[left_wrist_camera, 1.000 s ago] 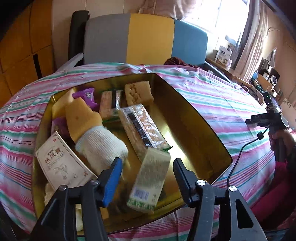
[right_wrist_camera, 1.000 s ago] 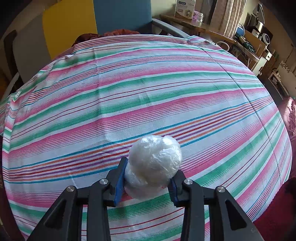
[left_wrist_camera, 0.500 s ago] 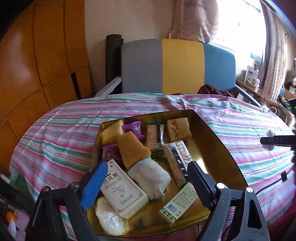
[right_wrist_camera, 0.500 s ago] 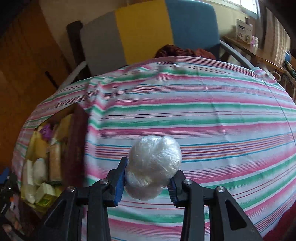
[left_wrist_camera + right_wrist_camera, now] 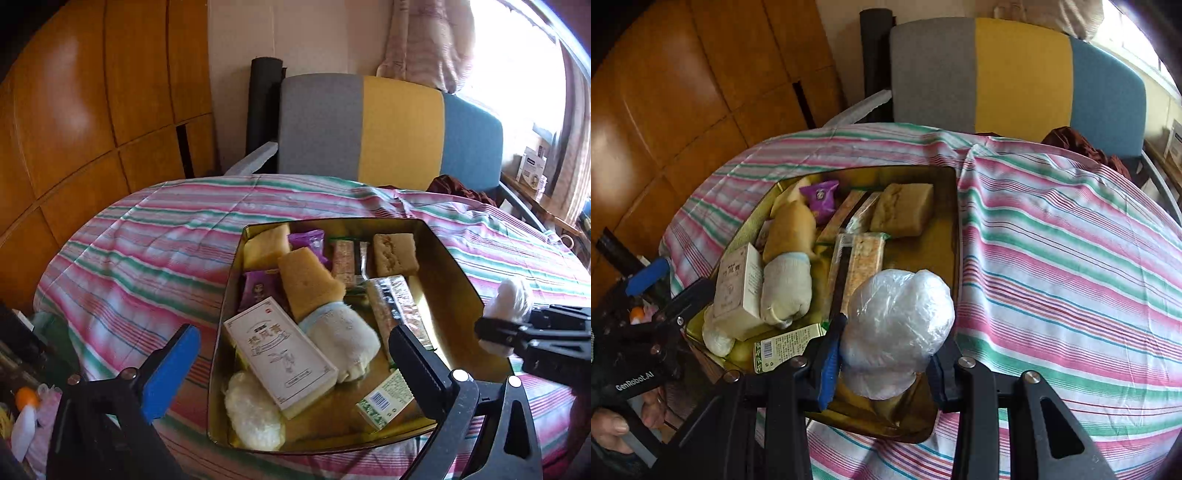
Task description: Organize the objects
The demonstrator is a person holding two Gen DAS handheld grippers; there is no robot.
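Note:
A gold tin tray (image 5: 458,280) sits on the striped tablecloth and holds several items: a white box (image 5: 280,354), a rolled white towel (image 5: 340,336), cakes, purple packets and snack bars. My right gripper (image 5: 882,354) is shut on a white plastic-wrapped ball (image 5: 897,325), held above the tray's near right corner (image 5: 955,236). The ball also shows in the left wrist view (image 5: 511,299). My left gripper (image 5: 291,354) is open and empty, held back above the tray's near left side.
A grey, yellow and blue chair (image 5: 388,125) stands behind the table. Wooden panels (image 5: 92,110) line the left wall. Small clutter (image 5: 26,410) lies low at the left. Striped cloth (image 5: 1071,258) spreads to the right of the tray.
My right gripper has carried the wrapped ball leftward from over bare cloth to above the tray. My left gripper has pulled back and up from the tray and opened wider.

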